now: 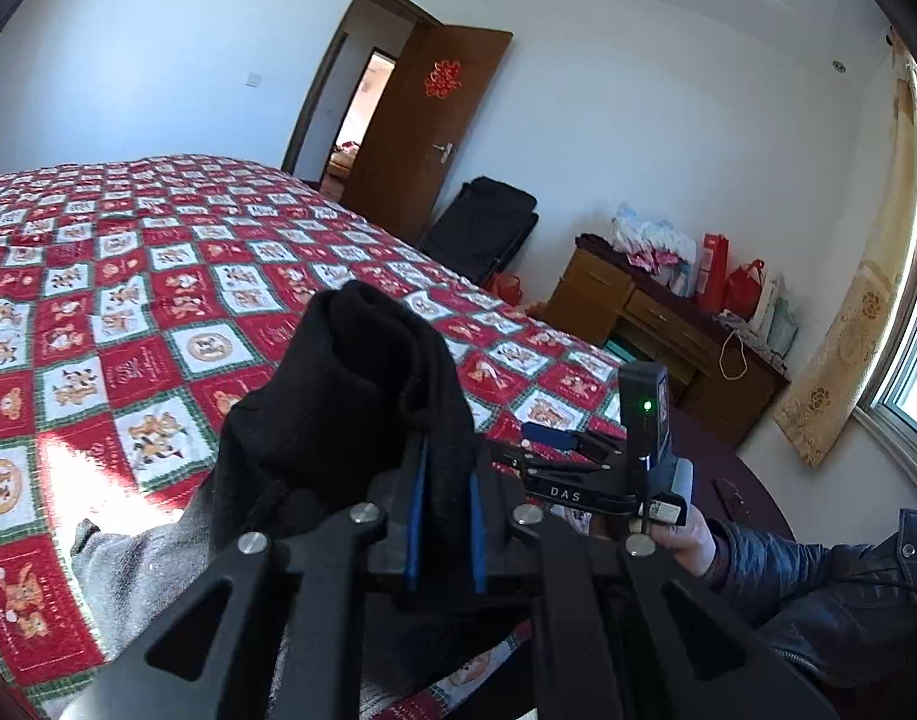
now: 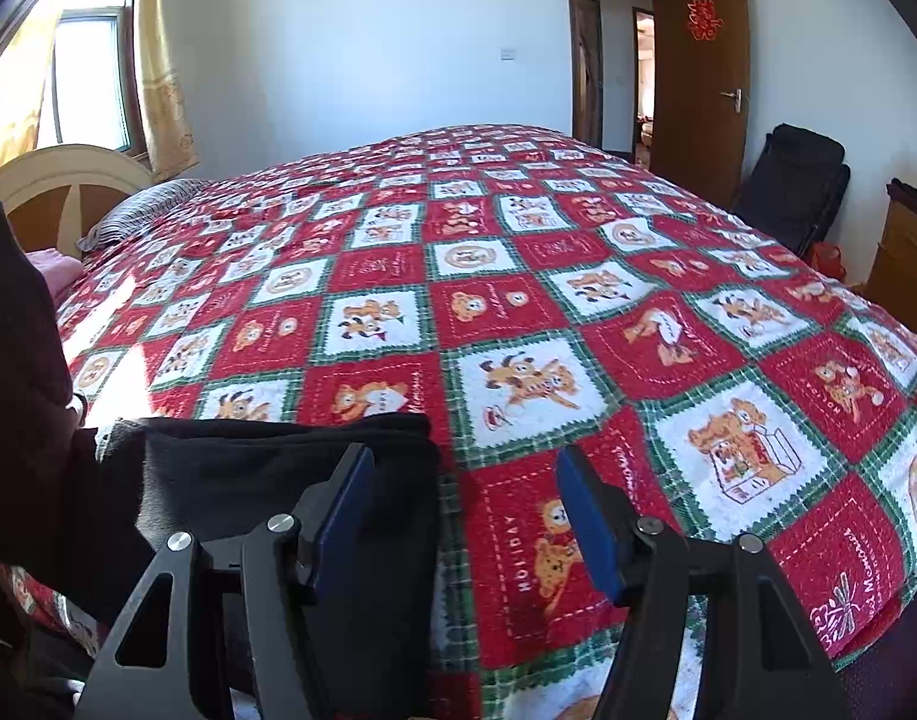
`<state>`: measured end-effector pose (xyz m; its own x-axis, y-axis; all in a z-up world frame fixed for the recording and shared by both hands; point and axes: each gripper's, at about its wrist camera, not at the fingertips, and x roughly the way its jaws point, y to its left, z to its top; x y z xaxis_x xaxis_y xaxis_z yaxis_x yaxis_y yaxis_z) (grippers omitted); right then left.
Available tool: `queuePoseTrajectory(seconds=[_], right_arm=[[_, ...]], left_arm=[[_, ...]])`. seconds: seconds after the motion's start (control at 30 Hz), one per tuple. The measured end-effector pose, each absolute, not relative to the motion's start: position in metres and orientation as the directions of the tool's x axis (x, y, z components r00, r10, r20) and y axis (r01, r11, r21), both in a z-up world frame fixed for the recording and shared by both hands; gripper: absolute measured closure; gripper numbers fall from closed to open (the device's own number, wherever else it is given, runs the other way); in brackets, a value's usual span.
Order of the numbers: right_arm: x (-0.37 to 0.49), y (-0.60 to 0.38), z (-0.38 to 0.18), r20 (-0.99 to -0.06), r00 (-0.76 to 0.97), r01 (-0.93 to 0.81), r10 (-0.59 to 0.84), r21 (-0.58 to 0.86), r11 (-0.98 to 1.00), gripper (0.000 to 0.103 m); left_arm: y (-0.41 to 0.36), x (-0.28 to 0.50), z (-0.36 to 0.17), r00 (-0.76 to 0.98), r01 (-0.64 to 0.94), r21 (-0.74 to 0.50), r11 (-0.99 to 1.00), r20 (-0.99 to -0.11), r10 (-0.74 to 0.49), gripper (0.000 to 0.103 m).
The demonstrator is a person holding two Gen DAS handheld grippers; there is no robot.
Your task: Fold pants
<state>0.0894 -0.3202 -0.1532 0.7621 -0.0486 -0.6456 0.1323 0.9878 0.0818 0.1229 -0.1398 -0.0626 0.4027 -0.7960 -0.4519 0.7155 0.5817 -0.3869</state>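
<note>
The black pants (image 1: 350,372) rise in a bunched fold above the red checked bedspread (image 1: 158,276), and my left gripper (image 1: 449,468) is shut on that fold between its blue pads. The grey inside of the pants (image 1: 140,564) trails down at the lower left. In the right wrist view the pants (image 2: 248,468) lie flat at the near left of the bedspread (image 2: 518,300). My right gripper (image 2: 461,462) is open just above them, its left finger (image 2: 344,504) over the cloth and its right finger over bare bedspread. The right gripper (image 1: 569,441) also shows in the left wrist view, held by a hand (image 1: 686,540).
A wooden desk (image 1: 656,324) with red bags stands beyond the bed's far corner, and a black folded chair (image 1: 482,228) leans by the open door (image 1: 422,126). A pillow (image 2: 140,210) and the headboard (image 2: 56,180) are at the left under the window.
</note>
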Motion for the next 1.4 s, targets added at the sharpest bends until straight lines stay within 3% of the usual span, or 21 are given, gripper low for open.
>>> queuePoseTrajectory(seconds=[0.37,0.53,0.63,0.77,0.8,0.9,0.97,1.07,1.23,1.27,1.4], right_arm=[[0.094,-0.335,-0.156,-0.649,0.760,0.138,0.013,0.181,0.974,0.038],[0.093,-0.342,-0.158,-0.641,0.763,0.122,0.080,0.265,0.957,0.038],[0.092,-0.344,-0.159,-0.638,0.765,0.125,0.086,0.279,0.952,0.038],[0.091,-0.342,-0.158,-0.634,0.763,0.098,0.129,0.311,0.945,0.038],[0.090,-0.340,-0.157,-0.632,0.760,0.085,0.148,0.323,0.942,0.038],[0.088,-0.327,-0.150,-0.627,0.744,0.017,0.231,0.362,0.932,0.037],[0.090,-0.313,-0.149,-0.651,0.703,-0.030,0.288,0.378,0.925,0.030],[0.095,-0.294,-0.155,-0.713,0.638,-0.032,0.290,0.352,0.935,0.028],[0.102,-0.290,-0.169,-0.746,0.595,0.005,0.299,0.376,0.927,0.029],[0.103,-0.289,-0.170,-0.746,0.595,0.007,0.299,0.377,0.926,0.030],[0.101,-0.282,-0.167,-0.749,0.593,-0.030,0.295,0.346,0.938,0.084]], left_arm=[[-0.214,0.132,-0.109,0.291,0.732,-0.361,0.577,-0.600,-0.745,0.091],[-0.220,0.125,-0.119,0.293,0.739,-0.345,0.579,-0.609,-0.737,0.088],[-0.219,0.118,-0.116,0.296,0.751,-0.349,0.560,-0.581,-0.758,0.078],[-0.197,0.105,-0.100,0.374,0.763,-0.302,0.571,-0.513,-0.772,0.043],[-0.188,0.103,-0.098,0.402,0.753,-0.295,0.588,-0.502,-0.766,0.038],[-0.157,0.101,-0.095,0.520,0.692,-0.242,0.681,-0.488,-0.701,0.029],[-0.140,0.100,-0.099,0.634,0.611,-0.137,0.780,-0.505,-0.586,0.023],[-0.115,0.100,-0.113,0.728,0.497,-0.059,0.866,-0.515,-0.453,0.017],[-0.085,0.122,-0.141,0.717,0.399,-0.155,0.904,-0.561,-0.413,0.017],[-0.082,0.124,-0.145,0.712,0.386,-0.169,0.907,-0.571,-0.409,0.017],[-0.075,0.127,-0.153,0.707,0.362,-0.216,0.907,-0.571,-0.418,0.017]])
